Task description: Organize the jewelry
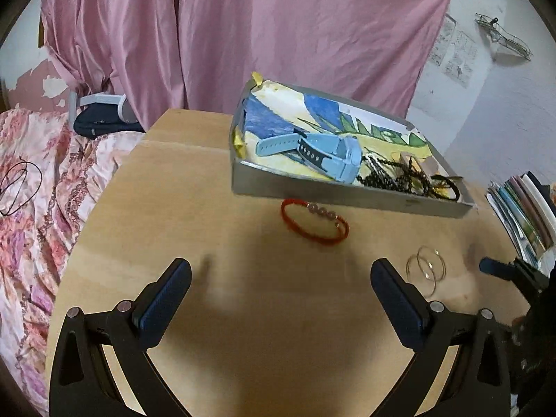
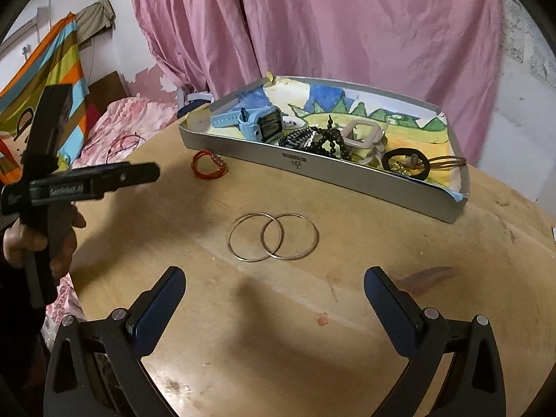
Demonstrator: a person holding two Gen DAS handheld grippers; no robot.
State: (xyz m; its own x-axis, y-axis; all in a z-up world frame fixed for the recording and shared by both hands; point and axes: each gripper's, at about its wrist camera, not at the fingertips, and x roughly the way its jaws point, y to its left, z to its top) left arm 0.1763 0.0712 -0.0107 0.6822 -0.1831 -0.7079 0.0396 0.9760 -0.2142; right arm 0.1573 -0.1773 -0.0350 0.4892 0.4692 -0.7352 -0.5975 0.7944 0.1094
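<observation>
Red cord bracelet point(image 1: 314, 222) with pale beads lies on the table point(image 1: 215, 215), just beside the grey tray's point(image 1: 347, 198) near wall. Two thin gold bangles point(image 2: 273, 237), overlapping, lie nearer the table's front edge. Left gripper point(image 1: 280, 288) and right gripper point(image 2: 274, 295): fingers spread apart, holding nothing

The bench point(image 2: 347, 312) is bare wood right in front of both tools, so there is room to move there. Two thin gold rings point(image 2: 274, 236) lie flat in the middle, overlapping. A red bracelet point(image 1: 314, 222) sits just beside the gray tray point(image 1: 312, 193). The tray's low wall blocks the far side. A stack of books point(image 1: 521, 208) stands at the right edge.
</observation>
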